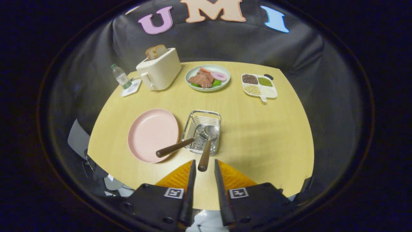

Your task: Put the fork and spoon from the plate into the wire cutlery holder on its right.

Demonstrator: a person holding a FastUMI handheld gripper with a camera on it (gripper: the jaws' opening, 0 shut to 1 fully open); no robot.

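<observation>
With fork (175,147) and spoon (206,151) both resting in the holder (203,131) beside the plate (153,134), keep the gripper (203,167) jaws released (spoon handle between, untouched) and withdraw straight back.

A toaster (159,71) (bread in it), water bottle (120,76), meat dish (208,77) and divided grain tray (259,85) line the table's (264,135) far side.
</observation>
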